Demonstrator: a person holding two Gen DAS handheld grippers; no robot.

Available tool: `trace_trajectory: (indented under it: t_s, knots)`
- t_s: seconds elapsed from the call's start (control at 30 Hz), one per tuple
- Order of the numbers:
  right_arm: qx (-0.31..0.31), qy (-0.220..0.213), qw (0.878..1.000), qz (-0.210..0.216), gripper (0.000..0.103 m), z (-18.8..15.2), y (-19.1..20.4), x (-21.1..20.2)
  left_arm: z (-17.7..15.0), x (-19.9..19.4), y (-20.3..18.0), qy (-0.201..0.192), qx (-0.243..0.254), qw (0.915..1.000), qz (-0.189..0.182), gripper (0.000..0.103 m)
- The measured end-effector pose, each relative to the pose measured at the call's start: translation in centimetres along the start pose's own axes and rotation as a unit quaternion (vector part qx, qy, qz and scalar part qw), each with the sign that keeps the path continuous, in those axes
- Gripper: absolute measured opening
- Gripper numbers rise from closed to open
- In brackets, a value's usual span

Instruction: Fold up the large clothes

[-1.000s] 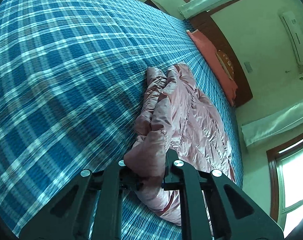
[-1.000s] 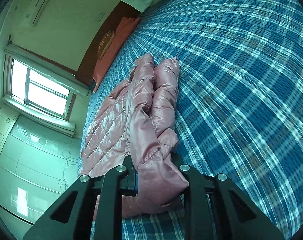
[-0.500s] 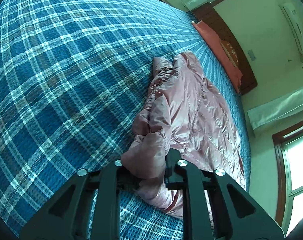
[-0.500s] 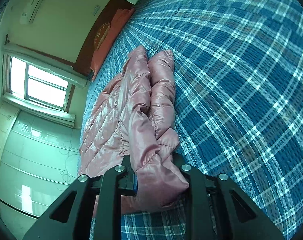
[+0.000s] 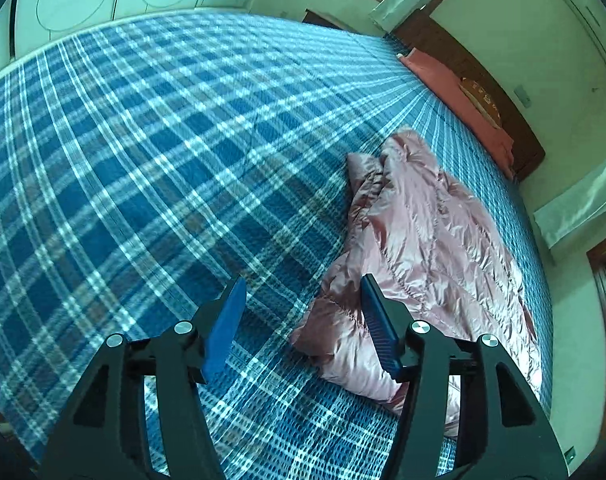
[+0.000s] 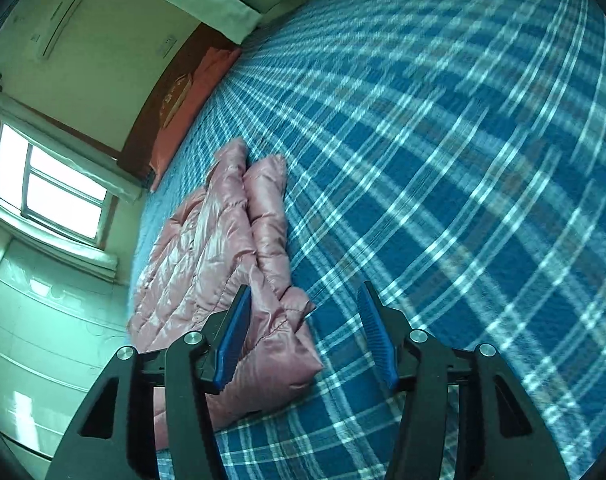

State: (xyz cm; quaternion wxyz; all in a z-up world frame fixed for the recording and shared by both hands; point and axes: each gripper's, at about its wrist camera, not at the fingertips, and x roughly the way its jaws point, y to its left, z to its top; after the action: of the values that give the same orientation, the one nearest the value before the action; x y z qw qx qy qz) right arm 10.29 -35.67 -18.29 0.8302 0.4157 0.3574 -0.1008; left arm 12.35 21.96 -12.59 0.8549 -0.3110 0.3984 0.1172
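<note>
**Jacket released on the bed, both grippers letting go**

Left gripper [image 5: 303, 312]: jaws opening, nothing clamped; the pink puffer jacket [image 5: 423, 240] lies beside its right finger, set down so the fold rests. Jacket: lengthwise on the blue plaid bedspread [image 5: 143, 180] (sleeves doubled over). Right gripper [image 6: 303, 320]: jaws opening, jacket corner loose between them.

Daylight entered through the window [image 6: 51, 196], which was blown out to white, and gave the room an even, greenish cast with soft shadows. The plaid bedspread [image 6: 443, 140] was motion-blurred in the right wrist view, sharper in the left. Fisheye distortion bent all edges; corners were vignetted black.
</note>
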Motion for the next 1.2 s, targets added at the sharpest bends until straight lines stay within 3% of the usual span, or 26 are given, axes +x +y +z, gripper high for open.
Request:
trace_trajectory:
  t_s: [0.1,0.23,0.3,0.4,0.6,0.73,0.87,1.03,1.1,1.13,1.2]
  knots:
    - [-0.069,-0.041,0.994,-0.069,0.054,0.3,2.5,-1.8,0.3,-2.4,-1.3,-0.041,0.042,0.9977,0.034,0.060]
    - [-0.153,-0.041,0.984,-0.081,0.054,-0.6,7.1,-1.2,0.2,-4.1,-4.9,-0.076,0.107,0.9905,0.041,0.061]
    - [-0.193,-0.025,0.979,-0.067,0.054,-1.9,10.0,0.3,-0.5,-3.5,-7.2,-0.071,0.142,0.9868,0.035,0.061]
    - [-0.242,-0.001,0.969,-0.049,0.054,-3.7,13.8,3.0,-2.2,-0.8,-11.5,-0.033,0.195,0.9801,0.021,0.061]
    - [-0.331,0.015,0.942,-0.055,0.054,-6.7,21.2,8.6,-4.5,4.8,-18.2,-0.017,0.275,0.9598,0.052,0.061]
    - [-0.368,0.024,0.927,-0.075,0.054,-8.5,22.9,11.2,-5.3,7.1,-20.1,-0.021,0.301,0.9501,0.080,0.061]
    - [-0.391,0.037,0.913,-0.105,0.054,-10.3,22.6,13.8,-5.5,10.1,-20.2,0.003,0.311,0.9449,0.102,0.060]
    - [-0.388,0.056,0.913,-0.110,0.054,-9.6,22.9,14.4,-5.1,11.2,-20.4,0.016,0.327,0.9387,0.108,0.057]
    - [-0.379,0.045,0.919,-0.098,0.054,-8.5,23.6,13.3,-4.2,9.9,-20.6,0.020,0.318,0.9431,0.094,0.052]
    - [-0.376,0.037,0.921,-0.094,0.054,-8.0,24.1,13.0,-3.5,8.9,-20.8,0.006,0.311,0.9468,0.084,0.052]
    - [-0.375,0.028,0.922,-0.091,0.054,-7.1,25.0,13.1,-2.5,8.2,-21.6,-0.022,0.318,0.9441,0.083,0.052]
